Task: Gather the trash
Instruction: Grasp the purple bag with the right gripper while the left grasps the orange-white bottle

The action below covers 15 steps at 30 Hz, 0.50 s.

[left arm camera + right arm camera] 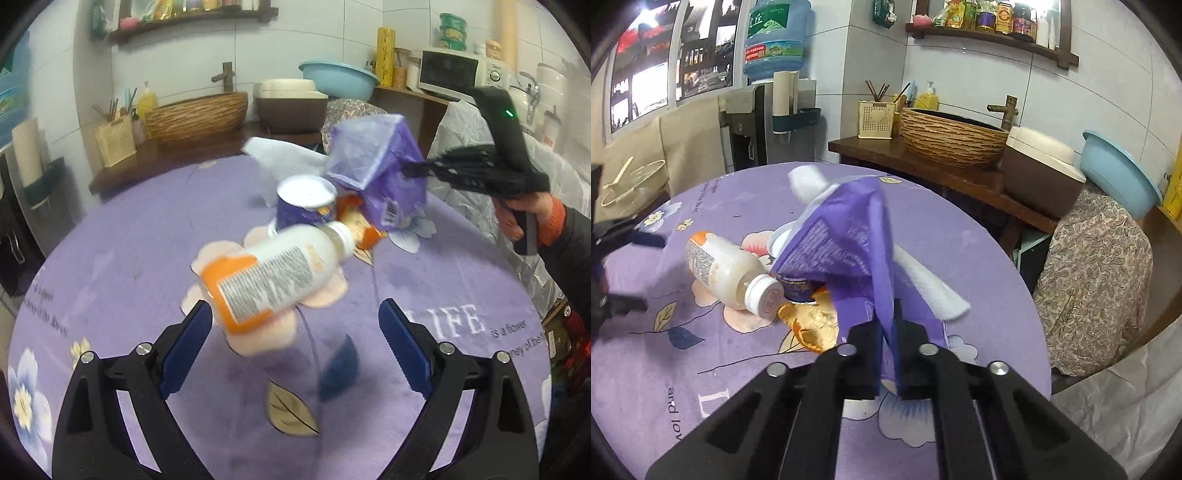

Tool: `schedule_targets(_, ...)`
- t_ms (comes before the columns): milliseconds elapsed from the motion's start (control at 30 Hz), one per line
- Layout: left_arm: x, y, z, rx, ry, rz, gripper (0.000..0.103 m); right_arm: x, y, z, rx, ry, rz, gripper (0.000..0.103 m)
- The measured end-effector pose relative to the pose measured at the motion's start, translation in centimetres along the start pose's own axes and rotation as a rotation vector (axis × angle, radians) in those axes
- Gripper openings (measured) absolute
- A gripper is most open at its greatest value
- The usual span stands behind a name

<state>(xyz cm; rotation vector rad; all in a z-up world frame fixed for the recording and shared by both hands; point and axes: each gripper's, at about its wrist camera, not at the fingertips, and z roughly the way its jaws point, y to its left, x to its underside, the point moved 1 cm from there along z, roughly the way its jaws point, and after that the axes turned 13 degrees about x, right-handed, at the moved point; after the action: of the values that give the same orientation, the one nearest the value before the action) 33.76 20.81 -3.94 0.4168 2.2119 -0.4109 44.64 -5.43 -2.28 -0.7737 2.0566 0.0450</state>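
Note:
A purple plastic wrapper point(846, 236) is pinched in my shut right gripper point(888, 332) and lifted over the table; it also shows in the left wrist view point(376, 162), with the right gripper point(417, 168) at its right edge. A white bottle with an orange label point(266, 273) lies on its side just ahead of my open, empty left gripper point(295, 325); it also shows in the right wrist view point(727, 269). A purple cup point(306, 203), an orange-gold wrapper point(812, 321) and a white tissue point(931, 284) lie beside it.
The round table has a purple flowered cloth point(110, 258). Behind it a wooden counter point(923, 162) holds a woven basin point(953, 136), a brown box and a blue bowl point(338, 79). A draped chair point(1097, 266) stands at the table's right.

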Motion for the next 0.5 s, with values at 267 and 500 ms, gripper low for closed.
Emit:
schedule_targets(267,-1.7,3.8,3.4,0.091,0.089,0.146,0.096,0.1,-0.7,-3.6,0.0,-0.06,0.072,0.002)
schedule_targets(500,-1.9,4.3,6.4,0.118,0.176,0.279,0.097,0.6,-0.4,-5.9,-0.036,-0.074,0.094,0.002)
